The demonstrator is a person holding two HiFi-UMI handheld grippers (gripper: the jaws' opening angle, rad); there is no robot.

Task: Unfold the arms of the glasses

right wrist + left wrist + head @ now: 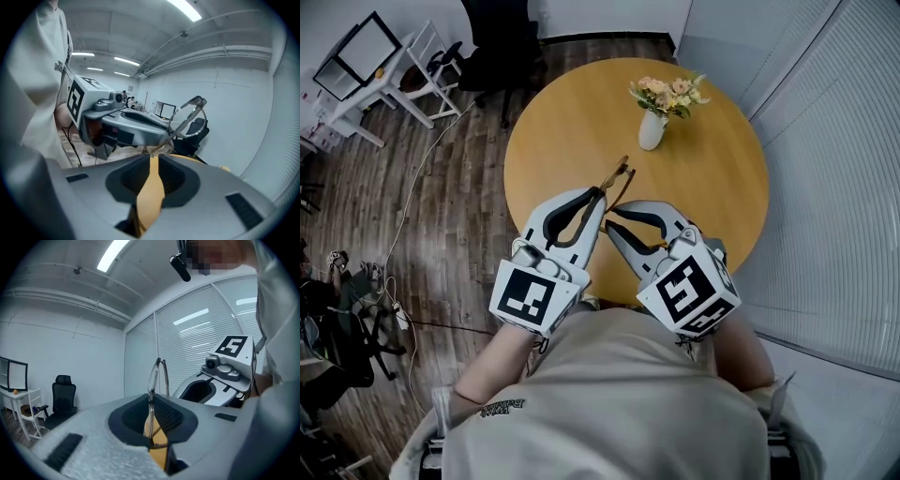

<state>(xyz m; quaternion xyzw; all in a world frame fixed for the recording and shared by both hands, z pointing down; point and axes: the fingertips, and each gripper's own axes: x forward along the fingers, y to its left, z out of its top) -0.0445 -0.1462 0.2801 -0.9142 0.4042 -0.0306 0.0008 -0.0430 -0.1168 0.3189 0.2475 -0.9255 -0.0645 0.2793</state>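
Wood-plank floor (459, 187) surrounds a round wooden desk (722, 187), with slatted blinds (834, 206) along the right in the head view. A person in a pale shirt (619, 403) stands at the near edge of the desk and holds a pair of tongs in each hand, both raised above the desktop with their tips close together. The left tongs (598, 195) are clamped on the frame of the glasses (617, 178); in the left gripper view (151, 397) the pads pinch the rim, and the lens end of the glasses (159, 376) stands upright above them. The right tongs (611, 214) come in from the other side; in the right gripper view (152, 153) their tips are drawn together on one thin arm (621, 190) of the glasses (187, 112), whose round lens rim rises just beyond. The glasses hang in the air between both tongs, clear of the desk. A white vase (652, 131) of pale flowers (667, 94) stands farther back on the desk, well apart from the glasses.
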